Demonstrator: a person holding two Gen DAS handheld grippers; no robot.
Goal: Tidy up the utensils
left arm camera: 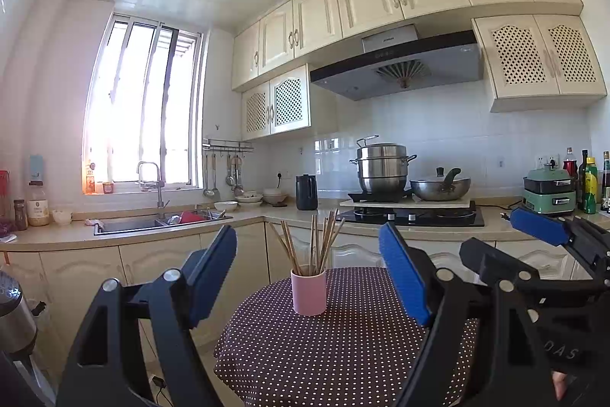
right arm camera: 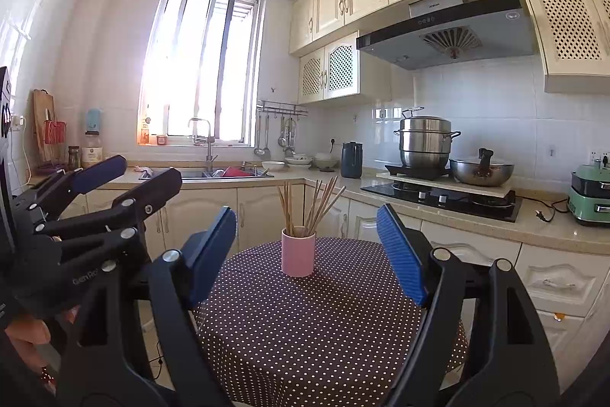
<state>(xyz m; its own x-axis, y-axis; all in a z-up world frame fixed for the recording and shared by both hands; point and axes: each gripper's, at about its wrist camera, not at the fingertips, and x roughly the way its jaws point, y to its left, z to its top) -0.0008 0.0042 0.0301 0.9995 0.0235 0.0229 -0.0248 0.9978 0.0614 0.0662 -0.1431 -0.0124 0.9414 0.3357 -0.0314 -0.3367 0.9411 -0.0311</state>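
A pink cup (left arm camera: 309, 292) (right arm camera: 298, 254) stands upright on a round table with a brown polka-dot cloth (left arm camera: 343, 349) (right arm camera: 324, 330). Several wooden chopsticks (left arm camera: 316, 239) (right arm camera: 309, 205) stand fanned out in it. My left gripper (left arm camera: 309, 231) points level at the cup from short of it, open, with nothing between its blue pads. My right gripper (right arm camera: 305, 212) is likewise open and empty, short of the cup. Each shows in the other's view: the right gripper (left arm camera: 490, 231) at the right edge, the left gripper (right arm camera: 148, 168) at the left edge.
Behind the table runs an L-shaped counter (left arm camera: 267, 216) with a sink (left arm camera: 152, 224), a dark kettle (left arm camera: 306, 192), a hob with a steel steamer pot (left arm camera: 381, 166) and a wok (left arm camera: 440, 187), and a green appliance (left arm camera: 549, 191). A person's hand (right arm camera: 26, 330) grips the left handle.
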